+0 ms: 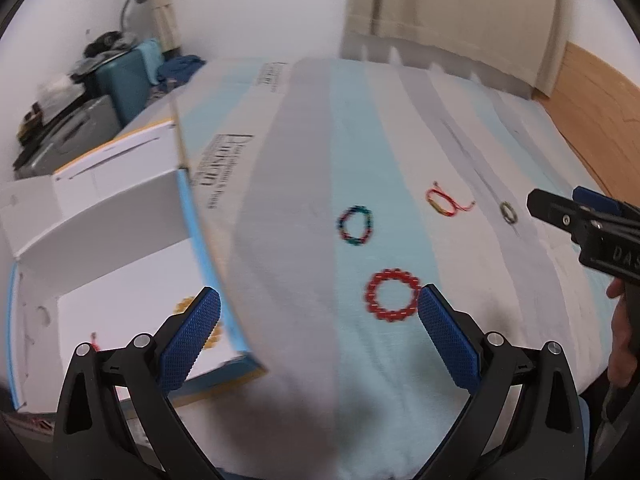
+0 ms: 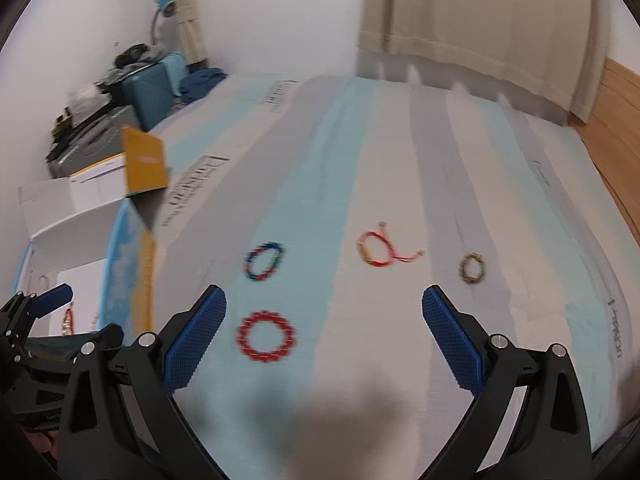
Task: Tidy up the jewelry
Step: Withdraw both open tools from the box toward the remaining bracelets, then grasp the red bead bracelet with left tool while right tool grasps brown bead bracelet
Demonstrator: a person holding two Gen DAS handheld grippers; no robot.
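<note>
Several bracelets lie on the striped cloth: a red beaded one [image 1: 394, 295] [image 2: 267, 337], a multicoloured one [image 1: 356, 225] [image 2: 264, 261], a red string one [image 1: 444, 202] [image 2: 380, 249] and a small dark one [image 1: 509, 213] [image 2: 473, 268]. An open white box [image 1: 100, 264] [image 2: 52, 220] on the left holds a yellow bracelet [image 1: 188, 306] and a red piece [image 2: 68, 320]. My left gripper [image 1: 320, 312] is open and empty, just left of the red beaded bracelet. My right gripper [image 2: 324, 312] is open and empty, above the cloth near the bracelets.
The box's lid flap [image 2: 144, 164] stands up at the left. Suitcases and clutter [image 1: 80, 96] sit beyond the bed at the far left. Curtains [image 1: 452, 8] hang at the back, and wooden floor [image 1: 592, 120] shows at the right.
</note>
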